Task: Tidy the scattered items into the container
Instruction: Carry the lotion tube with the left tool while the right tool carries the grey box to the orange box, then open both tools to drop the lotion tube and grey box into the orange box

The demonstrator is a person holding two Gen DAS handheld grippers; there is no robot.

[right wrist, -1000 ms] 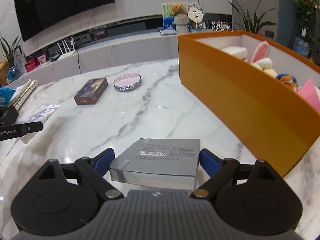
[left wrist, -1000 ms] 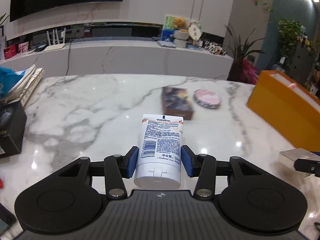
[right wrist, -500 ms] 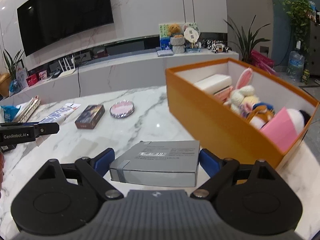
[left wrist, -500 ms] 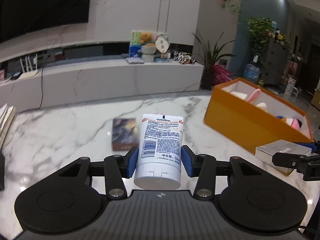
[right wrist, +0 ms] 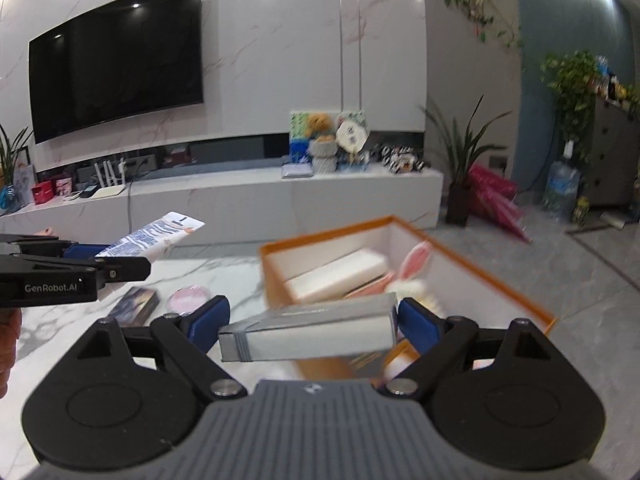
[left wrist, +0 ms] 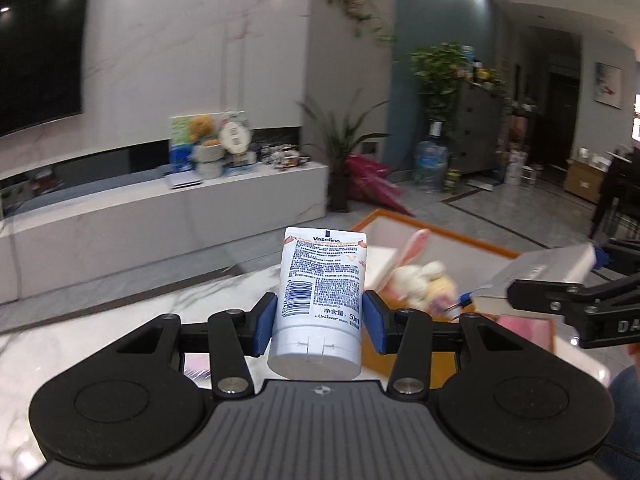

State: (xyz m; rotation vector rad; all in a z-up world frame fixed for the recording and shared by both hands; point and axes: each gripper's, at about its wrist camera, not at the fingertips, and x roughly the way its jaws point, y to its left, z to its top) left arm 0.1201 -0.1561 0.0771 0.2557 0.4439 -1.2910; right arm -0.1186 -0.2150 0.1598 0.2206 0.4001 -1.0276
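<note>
Left wrist view: white Vaseline tube (left wrist: 320,292) held upright, cap end toward the camera, printed back label facing up.
Left gripper (left wrist: 320,322): blue pads clamped on the tube's lower body, one on each side; tube lifted clear of the marble table (left wrist: 120,320).
Right wrist view: flat grey box (right wrist: 308,332) held across the jaws, tilted, its left end lower and its banded end at the left.
Right gripper (right wrist: 312,320): jaws set wide, blue pads pressed on the two short ends of the grey box; box carried in the air.
Container: orange box (right wrist: 500,280), white inside, standing on the table at its right part, just ahead of and below both held items.
Container contents: white rectangular block (right wrist: 336,276) along the far-left wall; plush rabbit (right wrist: 412,276) with a pink ear near the middle; other items below are blurred.
Gripper relation: each shows in the other's camera, side by side, apart.
Table remainder: dark small box (right wrist: 136,306) and round pink dish (right wrist: 186,300) lying just beside each other, left of the container.
Background: wall television (right wrist: 116,56), long white cabinet (right wrist: 240,200), potted plants.
</note>
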